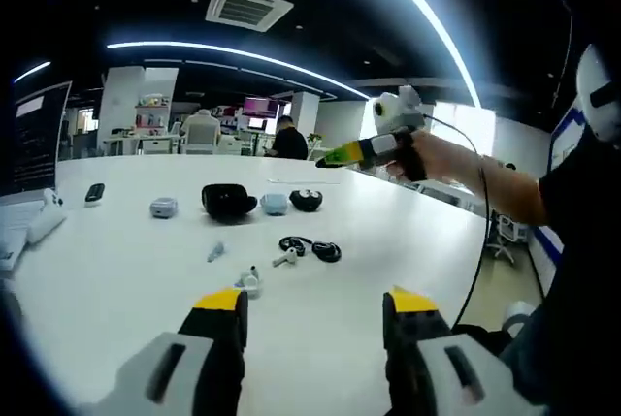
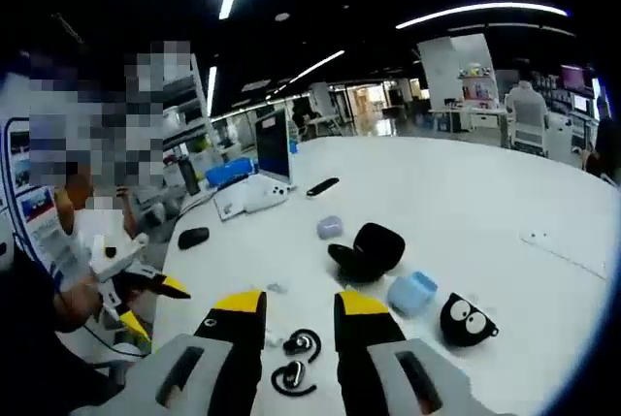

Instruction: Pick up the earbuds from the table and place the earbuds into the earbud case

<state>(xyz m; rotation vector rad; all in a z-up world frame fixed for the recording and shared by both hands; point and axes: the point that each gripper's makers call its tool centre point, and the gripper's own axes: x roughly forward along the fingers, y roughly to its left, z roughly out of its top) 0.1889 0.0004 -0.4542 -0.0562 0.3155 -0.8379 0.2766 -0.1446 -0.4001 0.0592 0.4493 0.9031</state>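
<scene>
Hovering above the table, the right gripper has its jaws apart and empty; the black earbuds lie just beyond and between its fingertips, the open black case farther ahead. The left gripper is also spread, a white earbud beside its left fingertip. I think the small hooked earbuds could slip or skid away if the jaws close off-centre.

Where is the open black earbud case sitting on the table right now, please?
In the right gripper view, the open black earbud case sits on the white table just beyond the right gripper, between a lavender case and a light blue case.
</scene>
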